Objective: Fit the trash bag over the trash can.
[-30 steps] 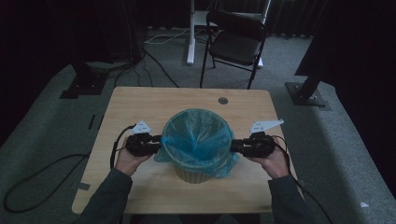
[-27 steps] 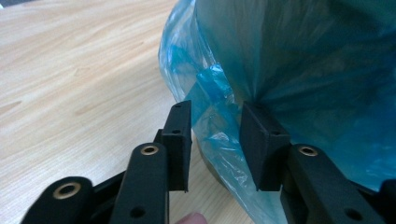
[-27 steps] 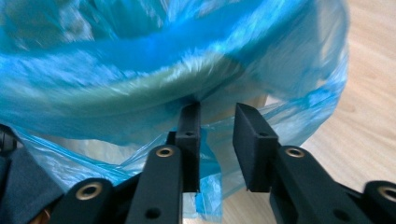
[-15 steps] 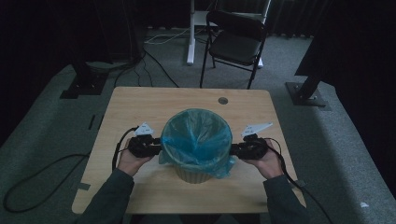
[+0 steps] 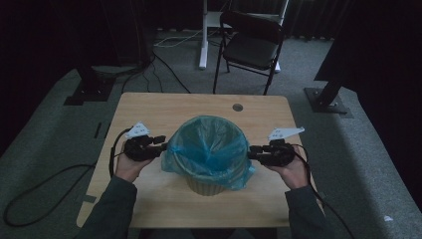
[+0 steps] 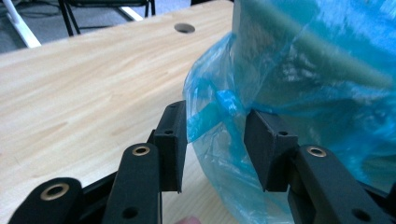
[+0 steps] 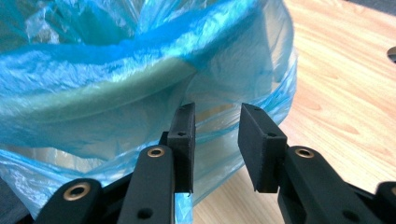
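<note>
a light wooden table (image 5: 149,112) with a round cable hole (image 5: 237,107) near its far edge carries a pale bin (image 5: 205,185) lined with a blue plastic bag (image 5: 209,147), standing about mid-table, toward the near edge

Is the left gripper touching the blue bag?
Cannot tell. In the left gripper view a fold of the bag lies between the open jaws of the left gripper; the jaws have just been opening, and neither contact nor gap shows plainly.

Bin (image 5: 209,185) mostly hidden under blue bag (image 5: 209,147); chair (image 5: 251,47) top cut off.
</note>
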Demonstrator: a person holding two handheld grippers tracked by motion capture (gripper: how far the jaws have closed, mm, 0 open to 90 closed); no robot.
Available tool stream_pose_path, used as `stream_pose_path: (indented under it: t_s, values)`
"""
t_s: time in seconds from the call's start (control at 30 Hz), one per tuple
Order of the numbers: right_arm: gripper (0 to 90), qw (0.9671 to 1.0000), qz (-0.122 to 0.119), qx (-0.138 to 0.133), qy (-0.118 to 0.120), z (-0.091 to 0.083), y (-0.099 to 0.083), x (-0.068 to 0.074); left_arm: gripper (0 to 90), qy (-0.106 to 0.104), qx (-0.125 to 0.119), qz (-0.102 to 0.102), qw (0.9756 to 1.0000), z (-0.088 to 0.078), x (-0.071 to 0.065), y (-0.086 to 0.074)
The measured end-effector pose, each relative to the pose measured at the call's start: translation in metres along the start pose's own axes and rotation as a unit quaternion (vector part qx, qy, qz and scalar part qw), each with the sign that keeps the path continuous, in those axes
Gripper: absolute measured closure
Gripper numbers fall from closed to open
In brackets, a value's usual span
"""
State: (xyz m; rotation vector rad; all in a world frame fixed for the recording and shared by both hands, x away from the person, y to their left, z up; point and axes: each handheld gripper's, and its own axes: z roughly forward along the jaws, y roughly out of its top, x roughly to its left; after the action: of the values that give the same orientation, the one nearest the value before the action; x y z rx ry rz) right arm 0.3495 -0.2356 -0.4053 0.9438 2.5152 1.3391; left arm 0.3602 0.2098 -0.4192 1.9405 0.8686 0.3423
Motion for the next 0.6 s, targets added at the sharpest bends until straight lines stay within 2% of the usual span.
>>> stream_pose_path:
  t_s: [0.17, 0.37, 0.4, 0.47, 0.53, 0.57, 0.6]
  values:
    - [64.6, 1.0000, -0.002, -0.009, -0.003, -0.004, 0.002, 0.001, 57.5, 0.005, -0.015, -0.001, 0.9999, -0.008, 0.001, 0.007]
    - [64.1, 0.9999, -0.003, -0.012, -0.002, -0.006, 0.002, 0.001, 55.9, 0.013, -0.013, -0.014, 0.9997, -0.013, 0.008, 0.003]
    - [63.7, 0.9999, 0.000, -0.011, -0.003, -0.007, 0.001, 0.000, 55.7, 0.010, -0.026, -0.024, 0.9993, -0.018, 0.011, 0.002]
    - [63.7, 0.9999, 0.001, -0.012, -0.003, -0.007, 0.001, 0.000, 55.7, 0.008, -0.031, -0.024, 0.9992, -0.020, 0.011, 0.003]
    - [63.6, 0.9999, 0.002, -0.013, -0.002, -0.006, 0.000, -0.001, 55.7, 0.003, -0.040, -0.011, 0.9991, -0.027, 0.006, 0.011]
    - [63.6, 0.9999, 0.001, -0.013, -0.002, -0.006, 0.000, 0.000, 55.6, 0.003, -0.040, -0.011, 0.9991, -0.027, 0.006, 0.011]
    - [63.5, 0.9999, 0.001, -0.013, -0.001, -0.005, 0.001, 0.000, 55.5, -0.001, -0.048, -0.002, 0.9988, -0.030, 0.002, 0.017]
